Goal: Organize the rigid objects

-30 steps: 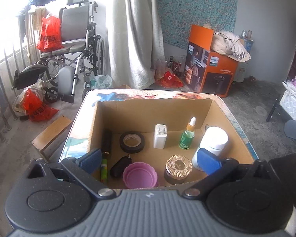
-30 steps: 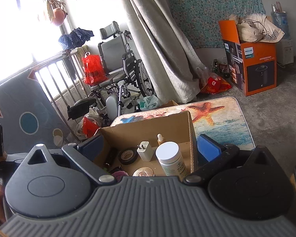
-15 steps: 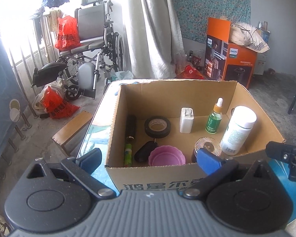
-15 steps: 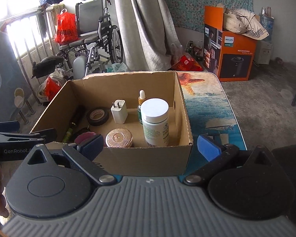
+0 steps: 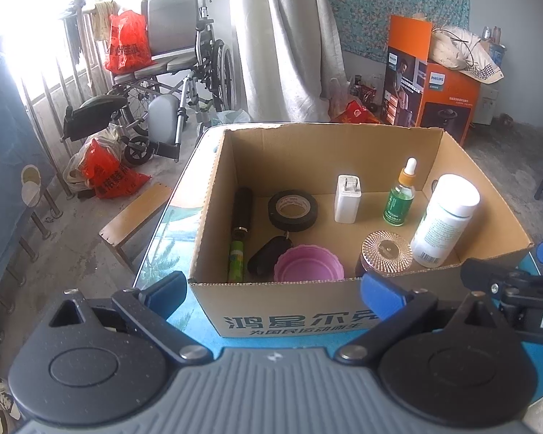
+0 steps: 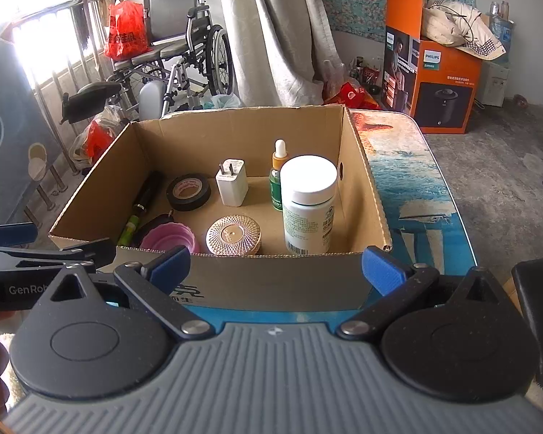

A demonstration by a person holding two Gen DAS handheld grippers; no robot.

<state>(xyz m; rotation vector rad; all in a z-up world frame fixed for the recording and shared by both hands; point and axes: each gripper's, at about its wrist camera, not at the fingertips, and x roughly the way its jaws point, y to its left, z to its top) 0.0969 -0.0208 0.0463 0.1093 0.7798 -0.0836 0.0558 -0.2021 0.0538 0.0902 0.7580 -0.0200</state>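
Note:
An open cardboard box (image 5: 307,316) (image 6: 271,285) stands on the table and holds several items: a white bottle (image 5: 443,220) (image 6: 309,204), a green dropper bottle (image 5: 400,199), a white charger (image 5: 347,199) (image 6: 231,188), a black tape roll (image 5: 292,210) (image 6: 188,192), a gold-lidded jar (image 5: 385,253) (image 6: 233,235), a pink cup (image 5: 308,269), a black tube (image 5: 243,209) and a black key fob (image 5: 268,256). My left gripper (image 5: 273,291) is open and empty in front of the box. My right gripper (image 6: 277,266) is open and empty, also in front of the box.
The table (image 6: 416,188) has an ocean print. Beyond it stand a wheelchair (image 5: 170,72), red bags (image 5: 105,173), a curtain (image 5: 282,43) and an orange Philips box (image 5: 434,86). A wooden bench (image 5: 134,213) sits left of the table.
Both grippers have pulled back from over the box toward me, so the box's front wall now shows. The items in the box have not moved.

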